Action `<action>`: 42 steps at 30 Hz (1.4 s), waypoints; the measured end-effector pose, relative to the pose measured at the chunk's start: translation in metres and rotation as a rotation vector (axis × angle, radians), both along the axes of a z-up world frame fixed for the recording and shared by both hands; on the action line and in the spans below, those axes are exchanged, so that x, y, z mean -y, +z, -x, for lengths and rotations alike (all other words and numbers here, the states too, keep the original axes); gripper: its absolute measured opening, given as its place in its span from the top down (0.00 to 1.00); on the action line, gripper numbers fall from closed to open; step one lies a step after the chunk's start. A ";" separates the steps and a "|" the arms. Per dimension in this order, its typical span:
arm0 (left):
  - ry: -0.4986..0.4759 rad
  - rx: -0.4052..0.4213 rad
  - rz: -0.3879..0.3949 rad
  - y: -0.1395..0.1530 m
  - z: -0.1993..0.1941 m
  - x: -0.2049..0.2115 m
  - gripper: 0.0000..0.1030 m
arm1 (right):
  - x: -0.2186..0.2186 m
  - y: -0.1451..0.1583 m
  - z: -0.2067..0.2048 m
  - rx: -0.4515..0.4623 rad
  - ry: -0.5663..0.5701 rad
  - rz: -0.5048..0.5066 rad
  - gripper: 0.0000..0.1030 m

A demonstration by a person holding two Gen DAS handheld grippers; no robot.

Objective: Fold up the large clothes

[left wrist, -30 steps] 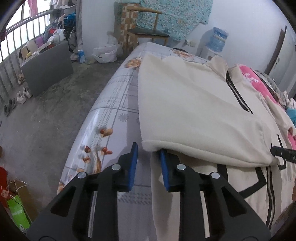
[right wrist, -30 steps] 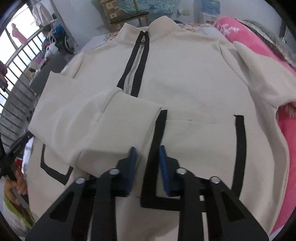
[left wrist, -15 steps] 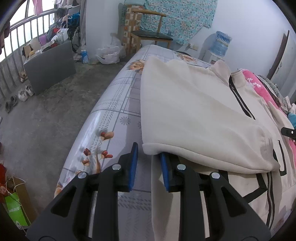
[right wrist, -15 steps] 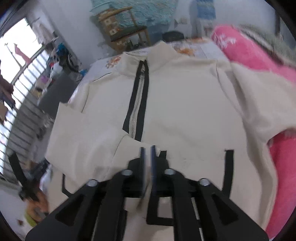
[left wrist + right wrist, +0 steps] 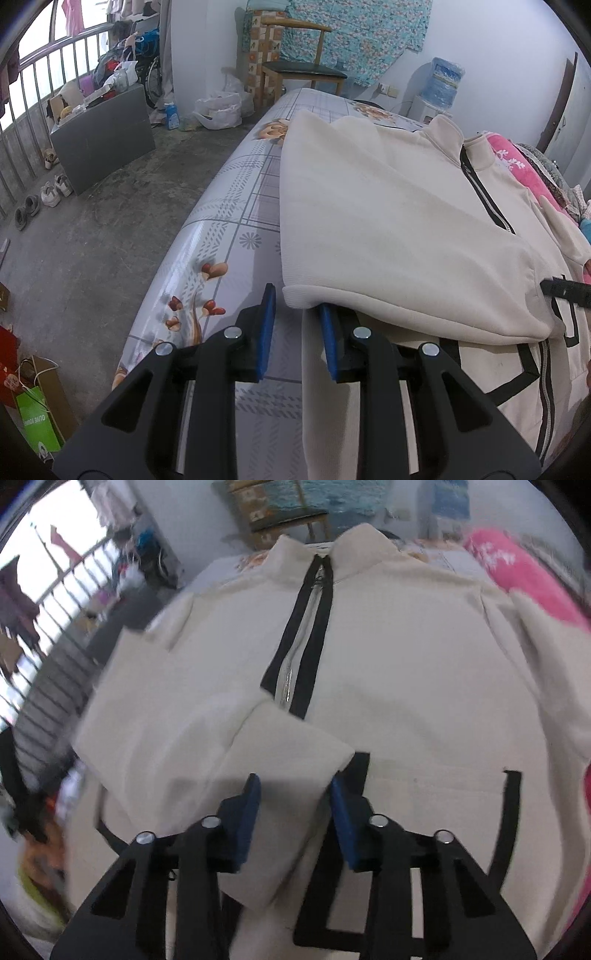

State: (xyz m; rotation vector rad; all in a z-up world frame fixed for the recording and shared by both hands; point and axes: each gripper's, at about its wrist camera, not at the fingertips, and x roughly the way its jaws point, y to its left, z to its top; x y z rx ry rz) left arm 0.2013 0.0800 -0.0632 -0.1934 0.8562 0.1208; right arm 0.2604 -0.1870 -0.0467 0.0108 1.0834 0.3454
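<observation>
Lying zipper-up on the table (image 5: 236,206), the cream jacket (image 5: 388,221) covers most of the tabletop, its collar (image 5: 332,550) at the far end and one sleeve (image 5: 221,746) folded across the chest toward the black zipper (image 5: 299,653). The sleeve's cuff (image 5: 291,746) ends just beside the lower end of the zipper.

Left gripper (image 5: 293,325) sits at the jacket's near left edge, beside the folded sleeve's elbow fold; its blue pads (image 5: 267,325) stand slightly apart with only the tabletop and the jacket's edge showing in the gap, and they press on nothing.

Right gripper (image 5: 293,812) hangs over the cuff, near the jacket's middle. Its jaws have just been opening and now stand apart, the cuff lying below and between them without being pinched; that view is motion-blurred.

A pink blanket (image 5: 517,565) lies along the jacket's right side. Beyond the collar stands a chair (image 5: 299,70).
</observation>
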 end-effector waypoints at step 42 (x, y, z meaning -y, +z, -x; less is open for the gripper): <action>-0.148 -0.116 0.113 0.011 0.057 -0.018 0.60 | 0.157 0.064 0.056 0.062 -0.426 0.048 0.38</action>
